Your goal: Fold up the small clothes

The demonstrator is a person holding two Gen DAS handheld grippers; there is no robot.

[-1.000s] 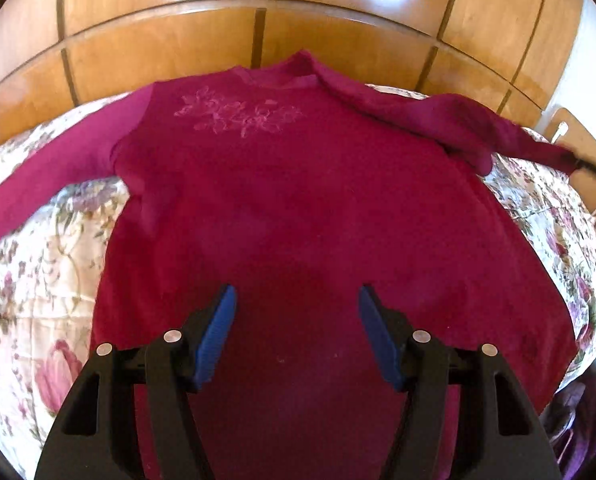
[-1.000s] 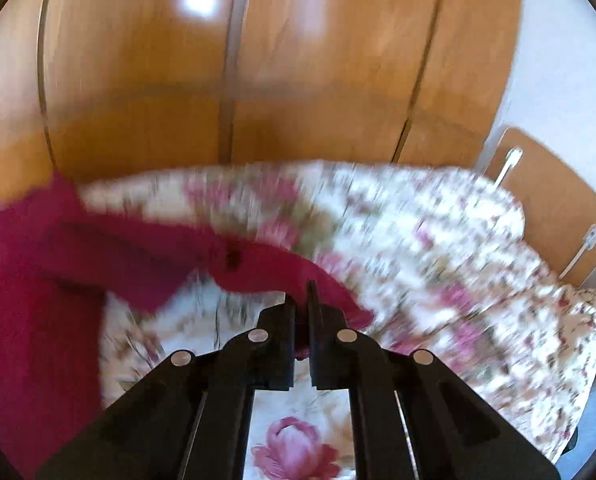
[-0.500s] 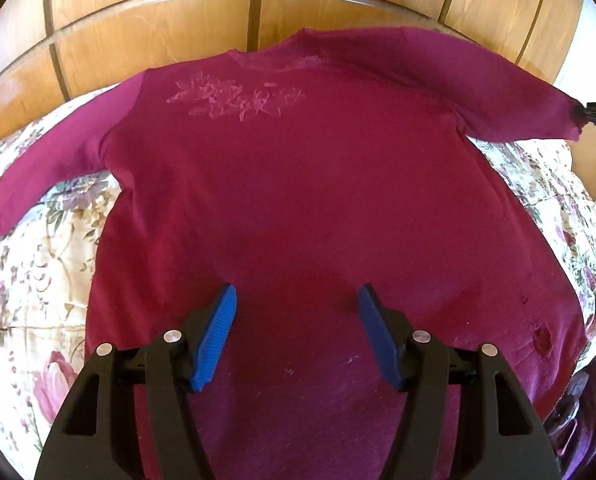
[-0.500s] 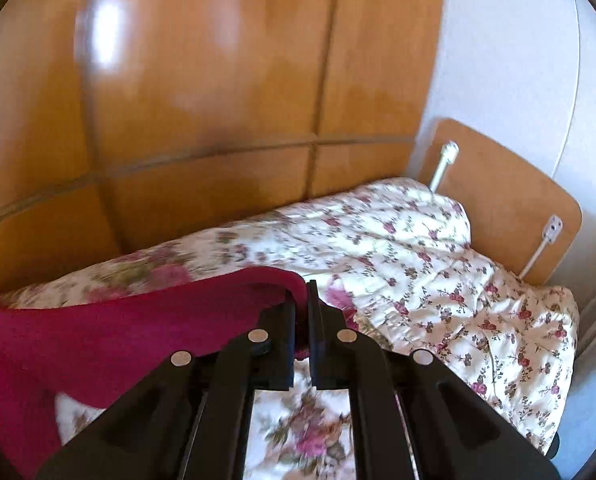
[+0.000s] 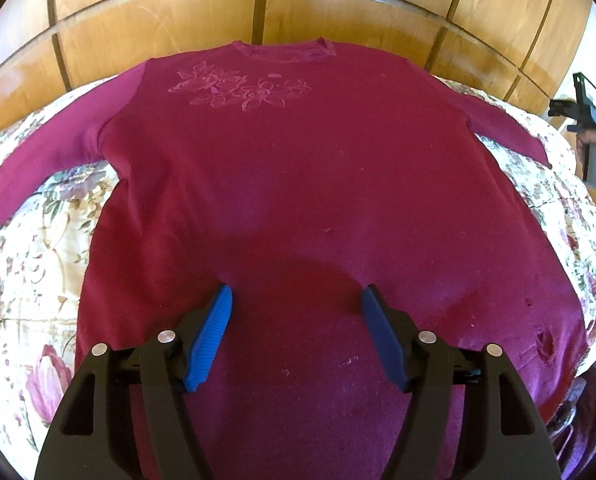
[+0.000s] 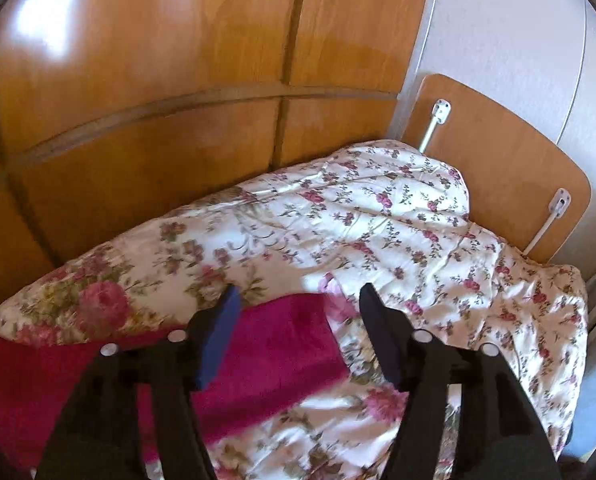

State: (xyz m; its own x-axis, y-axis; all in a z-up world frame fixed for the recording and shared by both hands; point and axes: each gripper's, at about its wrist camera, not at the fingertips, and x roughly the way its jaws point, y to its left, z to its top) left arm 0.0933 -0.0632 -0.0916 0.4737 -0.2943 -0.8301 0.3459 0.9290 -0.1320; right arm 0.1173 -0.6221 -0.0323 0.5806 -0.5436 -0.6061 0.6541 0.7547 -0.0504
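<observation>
Left wrist: sweater (image 5: pixel 298 184) flat, left gripper (image 5: pixel 295 312) wide; right gripper (image 6: pixel 298 312) wide, empty

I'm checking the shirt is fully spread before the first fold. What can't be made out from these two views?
- Sweater hem: in the left wrist view, hidden behind the open left gripper and cut by the bottom edge.
- Left sleeve cuff: cut off by the left edge of the left wrist view.
- Right sleeve: in the right wrist view, motion-blurred and partly behind the open right gripper.
</observation>
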